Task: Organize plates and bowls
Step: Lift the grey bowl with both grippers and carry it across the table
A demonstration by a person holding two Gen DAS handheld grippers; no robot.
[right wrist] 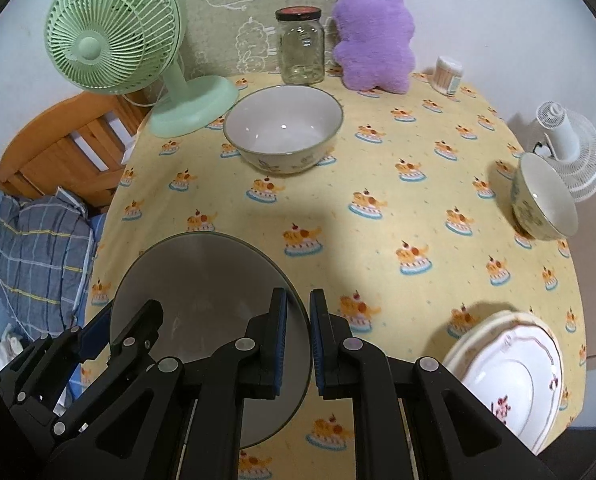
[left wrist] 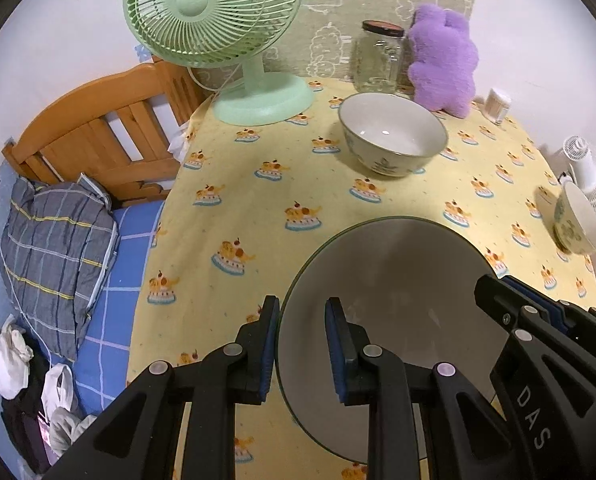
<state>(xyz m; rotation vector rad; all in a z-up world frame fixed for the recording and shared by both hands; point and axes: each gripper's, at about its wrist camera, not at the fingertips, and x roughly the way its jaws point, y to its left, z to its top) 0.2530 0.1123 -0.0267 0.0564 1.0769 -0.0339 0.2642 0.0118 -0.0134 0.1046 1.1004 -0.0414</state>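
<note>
Both grippers point(left wrist: 301, 344) point(right wrist: 298, 340) clamp the level grey plate's point(left wrist: 386, 280) opposite rims.

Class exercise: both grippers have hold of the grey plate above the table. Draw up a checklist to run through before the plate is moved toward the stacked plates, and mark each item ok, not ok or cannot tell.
1. Left gripper shut on the grey plate rim: ok.
2. Right gripper shut on the opposite rim: ok.
3. Plate lifted off the tablecloth: ok, its shadow falls apart from it.
4. Cloth between the plate and the stacked plates bare: ok.
5. Large bowl and small bowl out of that path: ok.
6. Top stacked plate empty: ok.
</note>
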